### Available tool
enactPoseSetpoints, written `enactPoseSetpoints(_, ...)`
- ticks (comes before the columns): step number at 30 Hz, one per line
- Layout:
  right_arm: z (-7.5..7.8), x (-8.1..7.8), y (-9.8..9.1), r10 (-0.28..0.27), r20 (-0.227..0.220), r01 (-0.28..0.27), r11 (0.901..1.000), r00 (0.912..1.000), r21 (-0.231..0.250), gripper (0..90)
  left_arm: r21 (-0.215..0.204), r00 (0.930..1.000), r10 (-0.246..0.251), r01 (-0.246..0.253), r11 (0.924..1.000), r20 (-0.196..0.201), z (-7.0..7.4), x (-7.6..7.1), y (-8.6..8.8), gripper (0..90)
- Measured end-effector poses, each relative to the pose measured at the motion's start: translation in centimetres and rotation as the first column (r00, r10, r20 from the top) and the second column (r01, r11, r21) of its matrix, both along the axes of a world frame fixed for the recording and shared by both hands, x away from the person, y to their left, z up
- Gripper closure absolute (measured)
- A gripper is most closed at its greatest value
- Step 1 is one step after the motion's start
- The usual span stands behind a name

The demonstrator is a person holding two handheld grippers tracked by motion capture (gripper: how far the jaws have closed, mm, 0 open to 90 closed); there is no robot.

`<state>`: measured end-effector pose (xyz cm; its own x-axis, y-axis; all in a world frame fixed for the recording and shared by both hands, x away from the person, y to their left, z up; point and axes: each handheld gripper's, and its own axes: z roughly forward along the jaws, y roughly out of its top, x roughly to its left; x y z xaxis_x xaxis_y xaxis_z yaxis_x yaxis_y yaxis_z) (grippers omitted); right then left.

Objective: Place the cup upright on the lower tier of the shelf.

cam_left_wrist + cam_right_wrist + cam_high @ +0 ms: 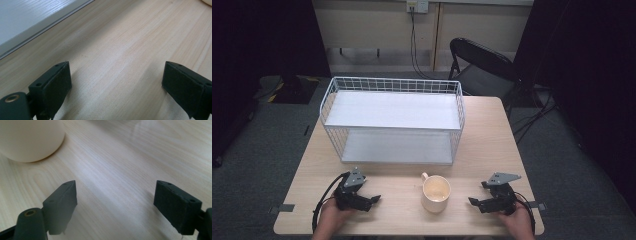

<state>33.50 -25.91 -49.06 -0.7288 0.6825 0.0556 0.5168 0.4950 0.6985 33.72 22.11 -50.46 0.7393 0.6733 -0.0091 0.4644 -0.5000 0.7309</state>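
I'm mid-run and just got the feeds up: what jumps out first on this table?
A cream mug stands upright near the table's front edge, its handle toward the rack, midway between the left gripper and the right gripper. Behind it, a white two-shelf wire rack takes up the far half, both shelves bare. Both grippers rest low at the near edge with fingers spread and nothing between them.

Bare table [397,210] between grippers — mug [436,194] mid-gap, wire rack [393,120] behind
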Motion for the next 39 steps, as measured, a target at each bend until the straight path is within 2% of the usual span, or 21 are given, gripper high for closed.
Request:
enactPoseSetpoints(8, 1.6, 0.2, 1.1, 0.028, -0.025, -0.028, 0.9996, 0.9993, -0.008, 18.5, 0.000, 1.0000, 0.000, 0.000, 1.0000, 0.000, 0.0, 0.0, 0.0, 8.3)
enactPoseSetpoints(22, 4.8, 0.8, 2.7, 0.060, -0.011, -0.060, 0.9980, 0.9982, -0.021, 18.5, 0.000, 1.0000, 0.000, 0.000, 1.0000, 0.000, 0.0, 0.0, 0.0, 8.3)
enactPoseSetpoints(31, 5.7, 0.9, 3.6, 0.086, -0.002, -0.086, 0.9955, 0.9963, -0.039, 18.7, 0.000, 1.0000, 0.000, 0.000, 1.0000, 0.000, 0.0, 0.0, 0.0, 8.3)
enactPoseSetpoints(39, 6.6, 1.2, 4.2, 0.099, -0.021, -0.099, 0.9949, 0.9949, -0.019, 18.7, 0.000, 1.0000, 0.000, 0.000, 1.0000, 0.000, 0.0, 0.0, 0.0, 8.3)
